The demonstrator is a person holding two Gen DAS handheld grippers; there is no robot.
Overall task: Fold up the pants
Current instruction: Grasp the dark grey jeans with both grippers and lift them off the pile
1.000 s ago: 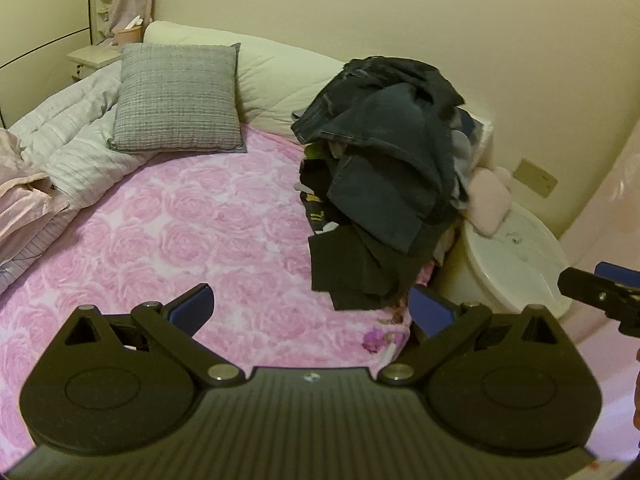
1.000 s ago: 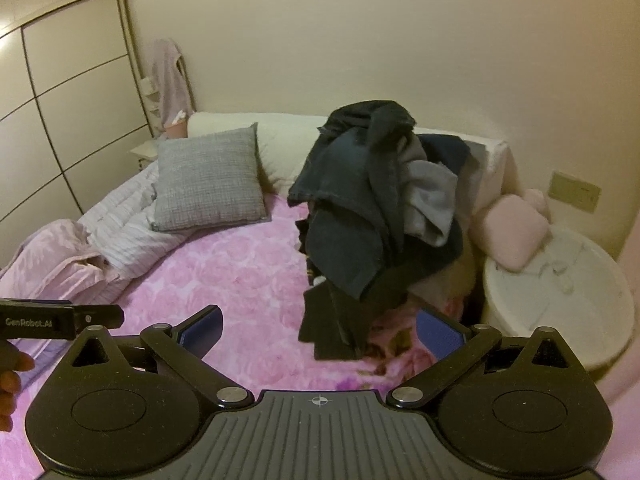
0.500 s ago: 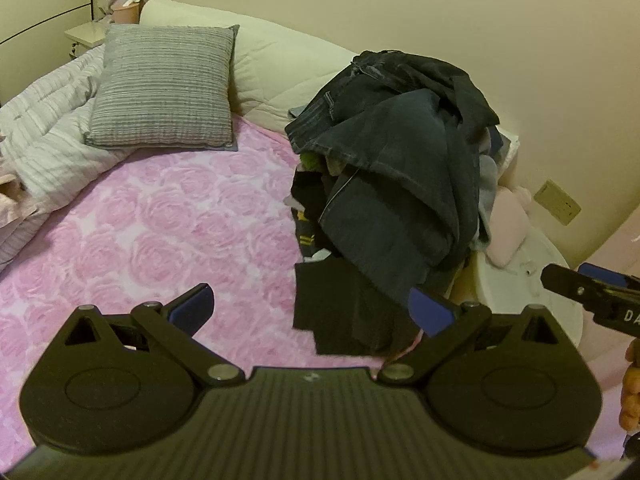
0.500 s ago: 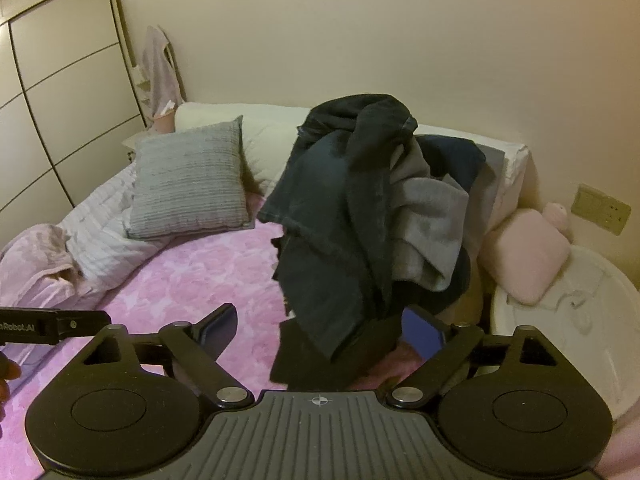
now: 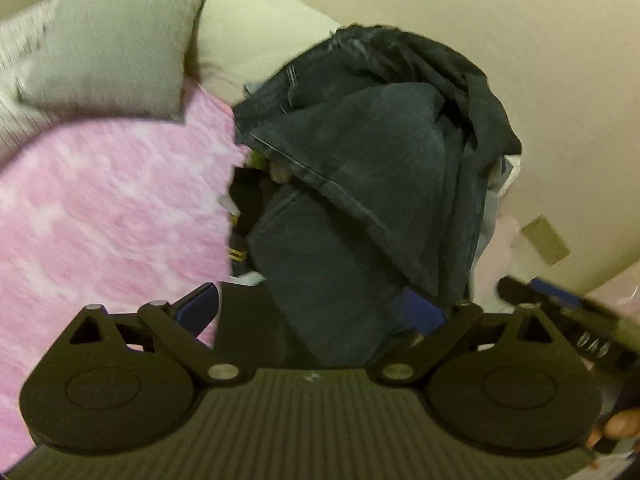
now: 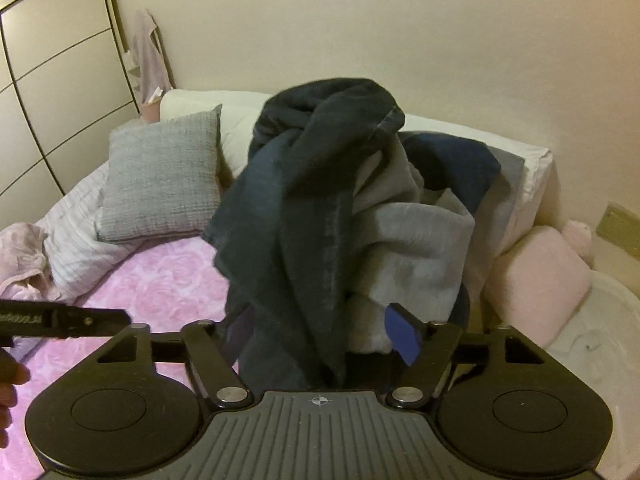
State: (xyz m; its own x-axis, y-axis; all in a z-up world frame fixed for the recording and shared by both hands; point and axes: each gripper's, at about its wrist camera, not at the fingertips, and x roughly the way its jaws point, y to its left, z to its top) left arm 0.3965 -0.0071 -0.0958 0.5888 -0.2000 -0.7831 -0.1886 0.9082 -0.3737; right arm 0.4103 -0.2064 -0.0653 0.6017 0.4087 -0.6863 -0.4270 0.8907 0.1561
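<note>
At the left edge of the bed (image 6: 152, 280), we see a rumpled pink cloth (image 6: 20, 256) and a striped white quilt (image 6: 76, 236). A grey cushion (image 6: 160, 184) leans against the cream headboard bolster (image 6: 240, 128) at the head of the bed. The pink rose-patterned bedspread (image 5: 100, 208) covers the open middle of the bed.

The pile of dark pants (image 5: 360, 184) stands at the right edge of the bed, with grey garments (image 6: 416, 248) mixed in on its right flank.

We note that the left hand-held gripper (image 5: 314, 312) is nearly fully spread, and its jaws have just been closing slightly. A hanging dark leg from the pile lies between its blue pads (image 5: 198, 310), but the pads do not press on it. The left-wrist view is motion-blurred.

The right hand-held gripper (image 6: 312, 336) stands about two-thirds apart, and its jaws have just been closing. A dark denim fold (image 6: 296, 280) hangs down between its fingers. Only the right blue pad is visible, set against the cloth; whether the pads are already pressing on the cloth we cannot tell.

Right of the pile, off the bed, a pink plush pillow (image 6: 536, 280) rests on a white round stand (image 6: 592, 344).
</note>
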